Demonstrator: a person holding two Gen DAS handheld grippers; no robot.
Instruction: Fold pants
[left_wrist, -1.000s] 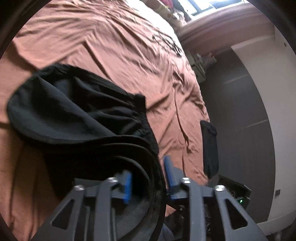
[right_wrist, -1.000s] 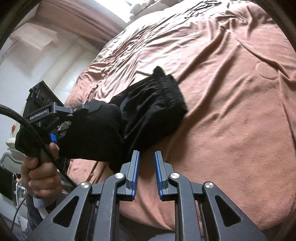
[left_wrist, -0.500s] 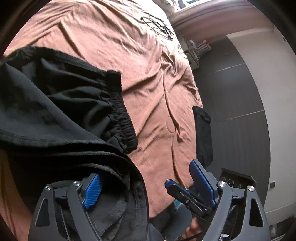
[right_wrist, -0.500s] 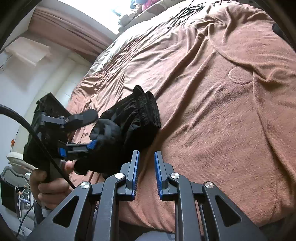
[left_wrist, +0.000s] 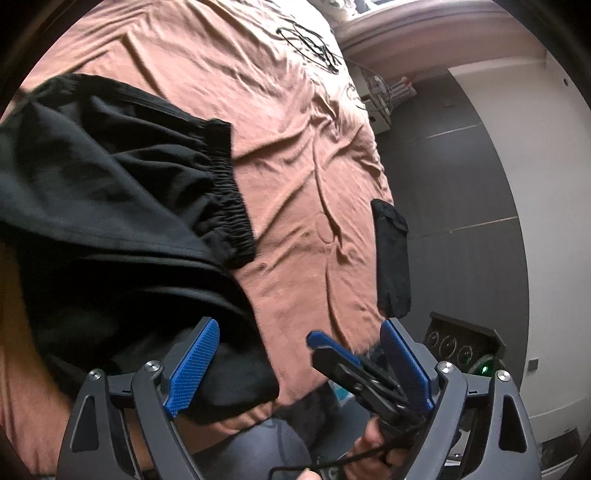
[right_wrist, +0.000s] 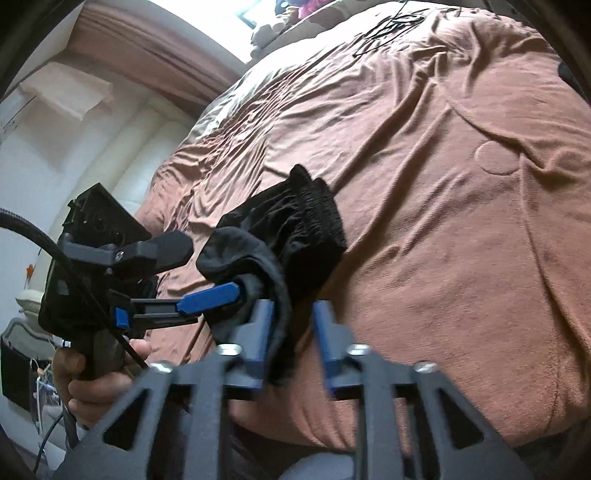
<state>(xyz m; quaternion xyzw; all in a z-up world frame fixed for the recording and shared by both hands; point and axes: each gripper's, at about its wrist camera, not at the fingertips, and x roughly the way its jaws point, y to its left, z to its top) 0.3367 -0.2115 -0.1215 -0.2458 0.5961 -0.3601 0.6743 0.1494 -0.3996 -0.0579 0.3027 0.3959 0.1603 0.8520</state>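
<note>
The folded black fabric pants with a gathered elastic waistband (left_wrist: 122, 192) lie bunched near the close edge of the rumpled terracotta-brown bed cover (left_wrist: 295, 122), waistband end pointing toward the far middle of the bed and the looser folded layers hanging toward the near left. The left gripper with blue-padded black fingers (left_wrist: 299, 362) stands wide open; its left pad sits against the pants' near hem, yet nothing is clamped between the pads. The right gripper of the same build (right_wrist: 291, 332) is parted moderately, and a fold of the pants' edge appears to lie against or just inside its left finger (motion blur at the fingertips makes it hard to say whether cloth is truly between them), so it seems to hold nothing firmly. With neither tool gripping, the main danger is that the stack, perched close to the mattress edge, slumps or slides off the near side, undoing the folds. A second hazard: if either gripper pulls away while a pad is snagged in the soft knit, it could drag the top layer and skew the bundle. A dark flat pouch (left_wrist: 391, 258) hangs at the bed's right side, well apart from the pants.
</note>
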